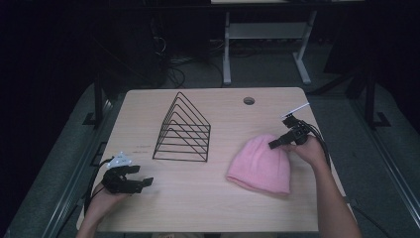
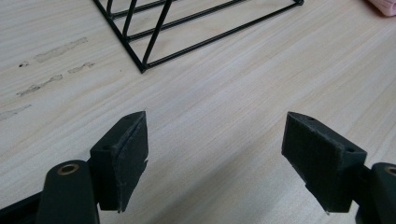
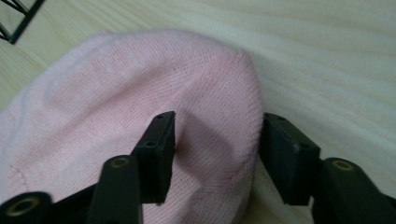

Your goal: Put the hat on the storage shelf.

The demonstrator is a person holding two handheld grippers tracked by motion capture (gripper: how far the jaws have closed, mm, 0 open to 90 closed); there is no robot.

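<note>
Your right claw [image 3: 217, 154]: down on the crown end of the pink beanie [image 1: 261, 163] — one jaw presses into the knit from above, the other stands at the hat's edge, touching it. The fabric is pinched up in a fold between the pads, so the claw is about half closed and gripping the hat.
Your left claw [image 2: 215, 158]: jaws spread wide with bare wood between them and nothing held; in the high view it rests low at the near left of the worktop [image 1: 198, 198].
Pink beanie: lies flat on the right half of the worktop, cuff toward you, crown toward the far right where your right hand [image 1: 309, 148] meets it.
Wire rack [image 1: 183, 130]: black, triangular, upright near the middle of the worktop — just left of the beanie, not touching it, and ahead of your left claw.
Worktop: pale wood, with a round cable hole [image 1: 248, 100] at the far side.
</note>
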